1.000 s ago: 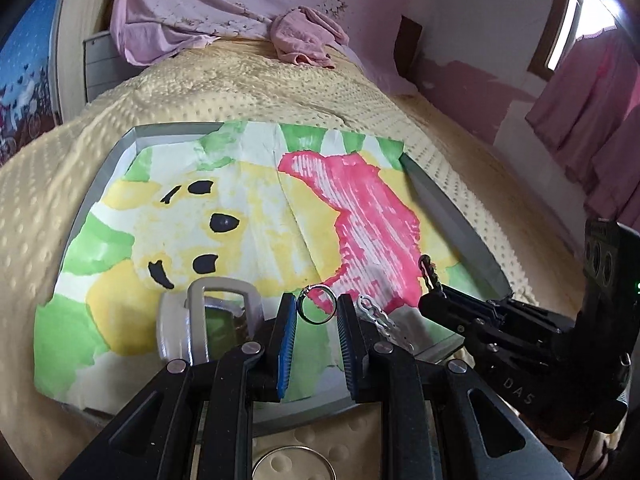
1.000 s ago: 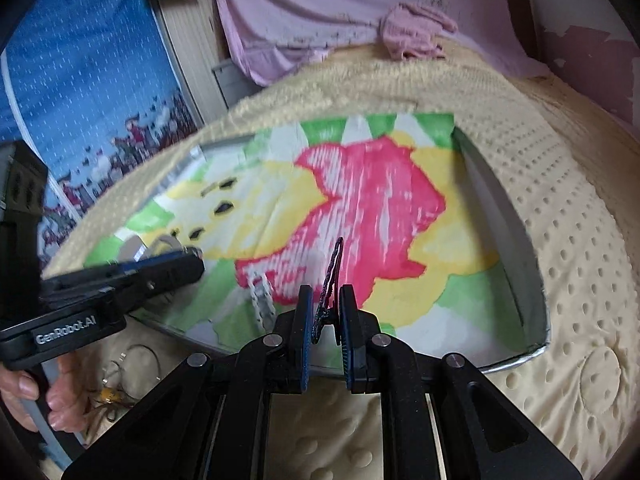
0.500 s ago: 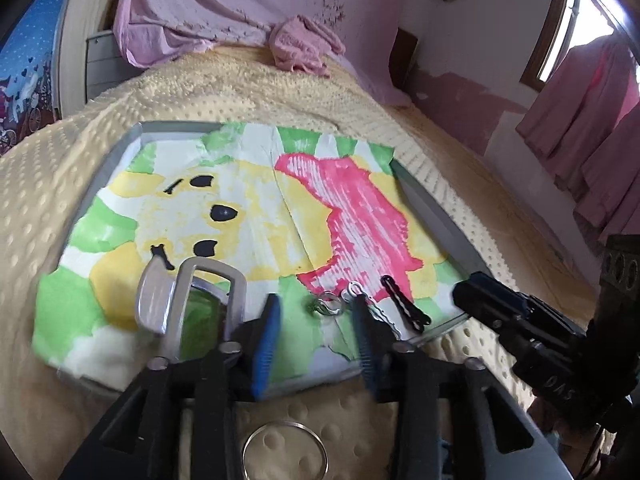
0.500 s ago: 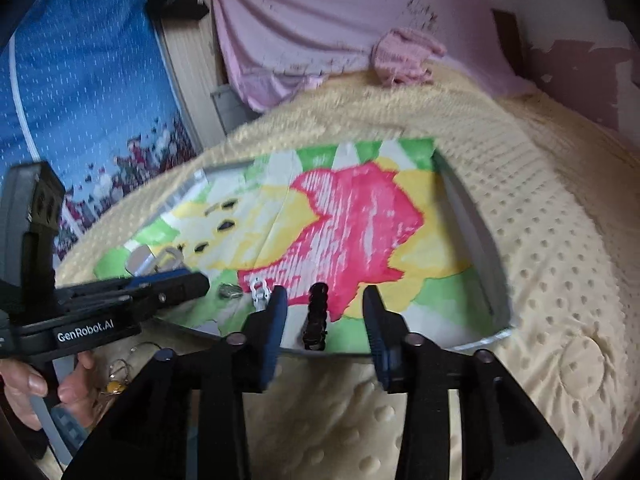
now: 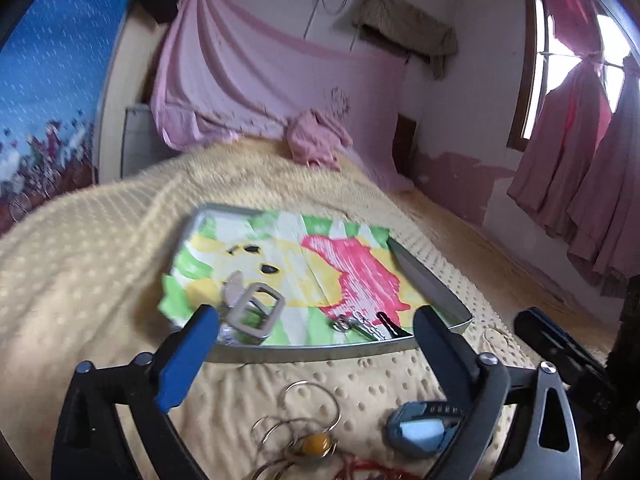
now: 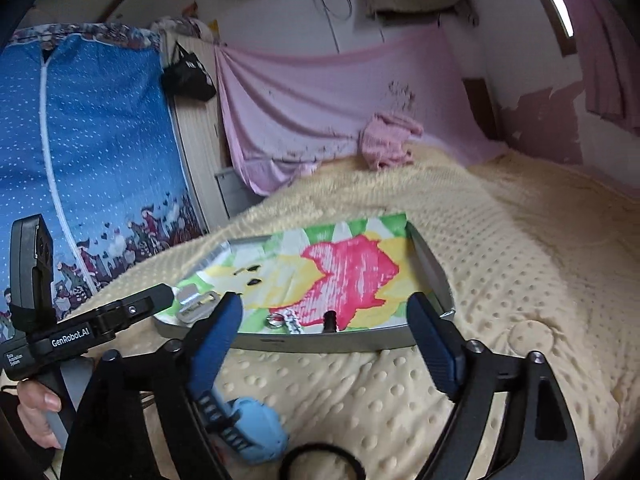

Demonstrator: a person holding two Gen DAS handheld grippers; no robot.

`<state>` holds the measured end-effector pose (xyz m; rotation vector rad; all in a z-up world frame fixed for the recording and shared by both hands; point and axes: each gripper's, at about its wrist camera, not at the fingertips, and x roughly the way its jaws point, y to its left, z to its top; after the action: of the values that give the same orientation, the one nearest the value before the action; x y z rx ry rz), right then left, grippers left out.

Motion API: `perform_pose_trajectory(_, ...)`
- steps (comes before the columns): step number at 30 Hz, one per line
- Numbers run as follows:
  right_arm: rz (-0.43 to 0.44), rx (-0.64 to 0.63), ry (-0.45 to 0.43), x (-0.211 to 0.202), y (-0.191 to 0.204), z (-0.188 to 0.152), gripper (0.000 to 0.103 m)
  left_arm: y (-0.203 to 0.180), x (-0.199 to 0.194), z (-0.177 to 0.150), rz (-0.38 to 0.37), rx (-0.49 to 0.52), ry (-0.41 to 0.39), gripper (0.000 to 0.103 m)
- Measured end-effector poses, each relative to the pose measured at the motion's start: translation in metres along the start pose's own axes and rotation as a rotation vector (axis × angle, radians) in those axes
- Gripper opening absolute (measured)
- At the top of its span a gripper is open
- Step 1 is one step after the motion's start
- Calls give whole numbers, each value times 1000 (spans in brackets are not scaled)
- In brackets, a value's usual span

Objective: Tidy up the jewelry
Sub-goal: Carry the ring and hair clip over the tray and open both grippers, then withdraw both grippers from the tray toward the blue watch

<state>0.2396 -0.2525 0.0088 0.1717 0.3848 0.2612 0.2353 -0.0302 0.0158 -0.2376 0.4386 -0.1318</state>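
**Both claws released, loose jewelry left at the tray's near edge**

While the grey metal tray (image 5: 434, 286) with its painted paper liner (image 5: 304, 264) sits on the yellow dotted blanket (image 5: 80, 280), the risks are read from left to right. At the tray's left, a silver buckle-shaped piece (image 5: 256, 310) is seen lying close to the rim; it could be nudged over the edge if a finger is swept low across it. The left gripper (image 5: 316, 344) has just been opening and is spread wide, nothing between its blue pads (image 5: 180, 364). Below it, off the tray, a tangle of thin wire hoops with a yellow bead (image 5: 298, 420) is left on the blanket; the loops could be snagged together and more than one lifted at once. Further right, a small silver ring (image 5: 342, 322) and a short chain (image 5: 366, 326) lie touching, beside a black hair clip (image 5: 390, 324), so a careless pinch could drag a neighbour along. A light blue watch (image 5: 420, 430) rests near the right finger and could be knocked.

In the right wrist view, the right gripper (image 6: 326, 344) has likewise been opening and is empty, the clip lying on the liner beyond it. A dark ring (image 6: 320, 460) on the soft blanket may sink or slide under pressure.
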Motion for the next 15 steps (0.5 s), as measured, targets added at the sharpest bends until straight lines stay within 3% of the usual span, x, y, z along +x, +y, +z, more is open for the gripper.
perform_pose_trajectory(2, 3, -19, -31, -15, 6, -2, 94, 1, -12, -4, 10, 15, -25, 103)
perform_pose_trajectory(15, 6, -62, -96, -86, 39, -22, 100, 11, -88, -36, 87, 54, -140, 103)
